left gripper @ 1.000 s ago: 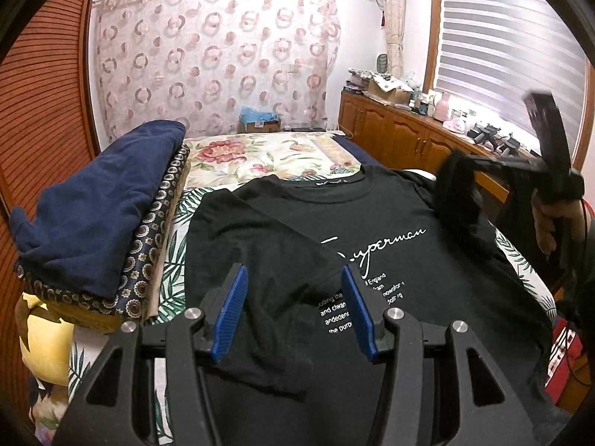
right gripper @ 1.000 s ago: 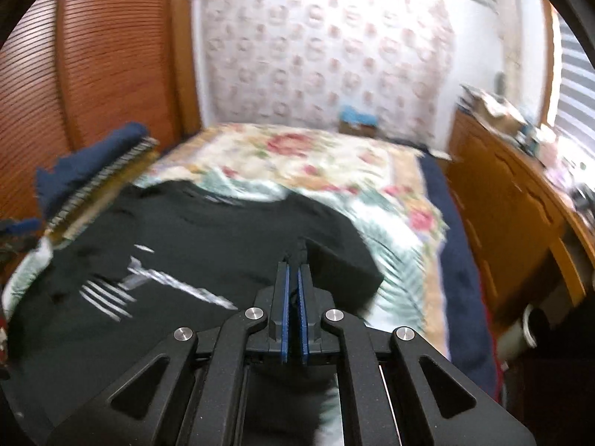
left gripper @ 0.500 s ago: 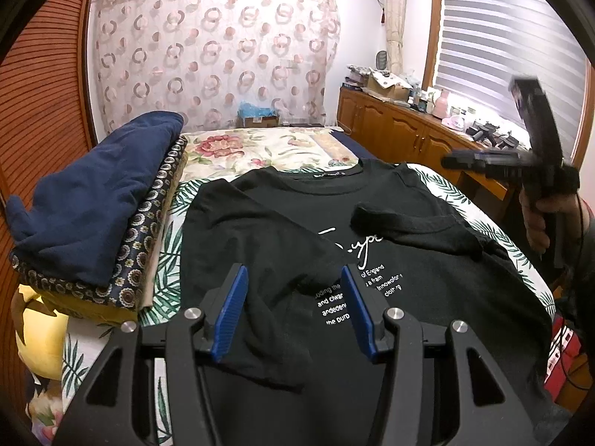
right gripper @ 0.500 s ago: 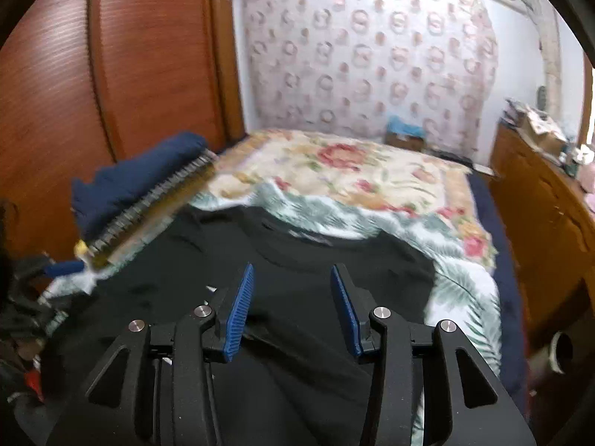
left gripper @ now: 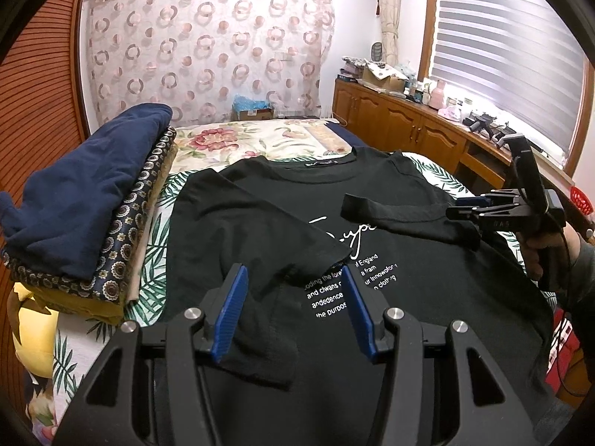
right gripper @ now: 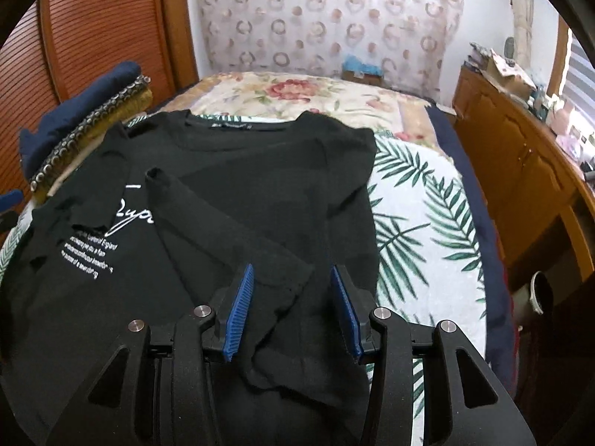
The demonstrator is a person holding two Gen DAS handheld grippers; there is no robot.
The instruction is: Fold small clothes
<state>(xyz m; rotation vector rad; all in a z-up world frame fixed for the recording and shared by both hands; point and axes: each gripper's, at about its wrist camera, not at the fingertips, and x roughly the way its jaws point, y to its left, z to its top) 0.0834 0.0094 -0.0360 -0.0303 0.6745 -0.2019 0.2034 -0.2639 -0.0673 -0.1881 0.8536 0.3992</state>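
Black cotton filled the middle of both wrist views — a T-shirt [left gripper: 372, 245] with white script and printed lines lay flat, front up, on a bed [right gripper: 416, 223] covered in a palm-leaf sheet. Both short sleeves were folded inward over the chest: one sleeve [left gripper: 260, 230] lay across the left of the left-wrist frame, the other sleeve [right gripper: 223, 230] ran from centre-left down toward the bottom centre of the right-wrist frame.

The left tool [left gripper: 293, 312] hung over the shirt's lower left part with its blue pads apart, nothing pinched between them. The right tool [right gripper: 293, 312] had just been opening; its pads stood apart, straddling the folded sleeve's end without pressing on it. In the left-wrist frame that tool [left gripper: 468, 208] showed at the right edge, held by a hand [left gripper: 546, 252] just above the shirt's side.

At the left of that frame sat a stack of folded cloth [left gripper: 85, 204], navy on top, beside the shirt.
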